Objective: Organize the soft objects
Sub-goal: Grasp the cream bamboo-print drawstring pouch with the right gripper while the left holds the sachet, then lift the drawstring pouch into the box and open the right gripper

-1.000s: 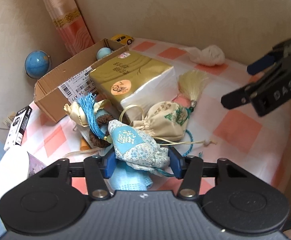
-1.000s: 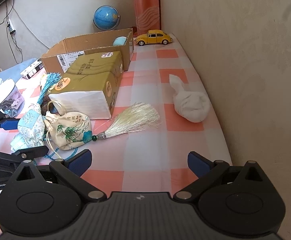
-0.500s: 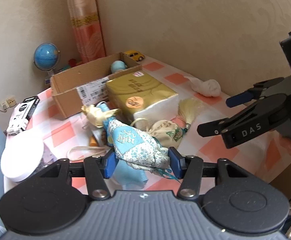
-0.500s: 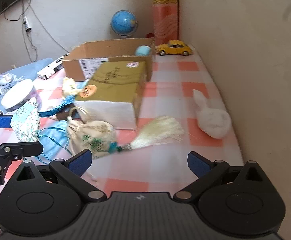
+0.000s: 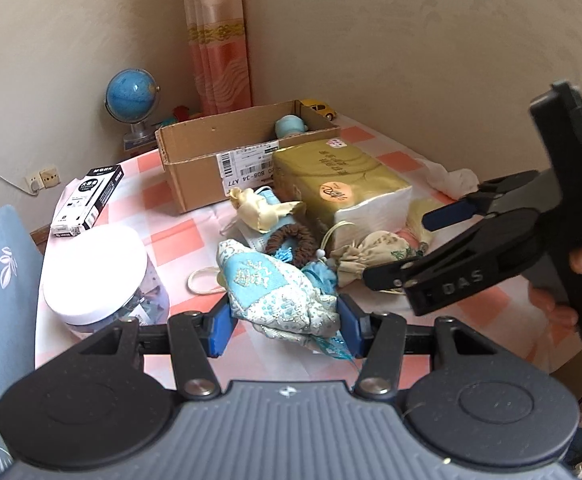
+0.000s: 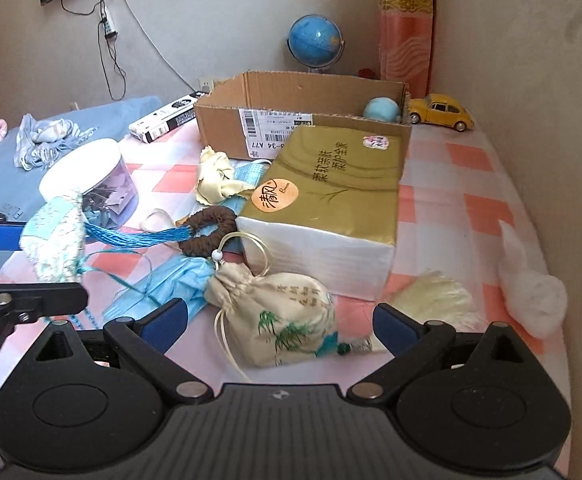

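The left gripper (image 5: 283,326) pinches a plump, embroidered blue-and-white fabric sachet (image 5: 279,296) above the checked worktop (image 5: 175,240). The right gripper (image 6: 277,322) is spread wide over a cream drawstring pouch (image 6: 279,320) lying beside the glossy gold tissue pack (image 6: 331,200).

The left gripper (image 5: 285,326), clamped on the blue patchwork sachet (image 5: 279,294), now carries it clear of the checked tablecloth (image 5: 179,240), where a second ago it sat low in the pile; its blue tassel (image 6: 139,236) trails back across the brown scrunchie (image 6: 207,230). The right gripper (image 6: 277,322), jaws wide and empty, now stands over the cream drawstring pouch (image 6: 283,320), previously off to its left. The cream tassel (image 6: 431,300) now lies partly behind its right finger.
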`<action>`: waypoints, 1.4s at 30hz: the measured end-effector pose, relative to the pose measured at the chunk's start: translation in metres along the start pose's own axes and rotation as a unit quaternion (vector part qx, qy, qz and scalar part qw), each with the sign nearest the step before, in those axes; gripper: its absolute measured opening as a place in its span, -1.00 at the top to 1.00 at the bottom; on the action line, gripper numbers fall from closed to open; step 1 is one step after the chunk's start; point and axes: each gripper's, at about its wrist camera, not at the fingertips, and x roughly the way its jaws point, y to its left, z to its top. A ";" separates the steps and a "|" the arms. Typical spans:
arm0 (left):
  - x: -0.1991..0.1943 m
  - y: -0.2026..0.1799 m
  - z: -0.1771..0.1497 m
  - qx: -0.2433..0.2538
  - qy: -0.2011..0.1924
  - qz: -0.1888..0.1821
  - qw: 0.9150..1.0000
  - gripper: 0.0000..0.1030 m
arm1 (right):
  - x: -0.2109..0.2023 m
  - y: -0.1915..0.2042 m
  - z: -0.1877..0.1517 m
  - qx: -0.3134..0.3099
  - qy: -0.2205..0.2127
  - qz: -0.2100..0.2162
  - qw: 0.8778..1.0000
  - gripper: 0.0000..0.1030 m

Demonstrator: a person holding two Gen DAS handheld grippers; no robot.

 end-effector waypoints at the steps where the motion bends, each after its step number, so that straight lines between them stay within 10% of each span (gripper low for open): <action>1: 0.001 0.001 0.000 -0.002 0.000 0.000 1.000 -0.03 | 0.004 0.000 0.001 0.001 0.002 -0.001 1.000 -0.96; 16: 0.009 0.010 -0.003 -0.014 0.007 -0.004 1.000 -0.03 | 0.030 0.008 0.002 -0.039 0.028 0.000 0.999 -0.39; 42: -0.012 0.004 0.009 0.008 0.001 -0.020 1.000 -0.03 | -0.078 -0.007 0.013 -0.061 -0.038 -0.021 0.997 -0.29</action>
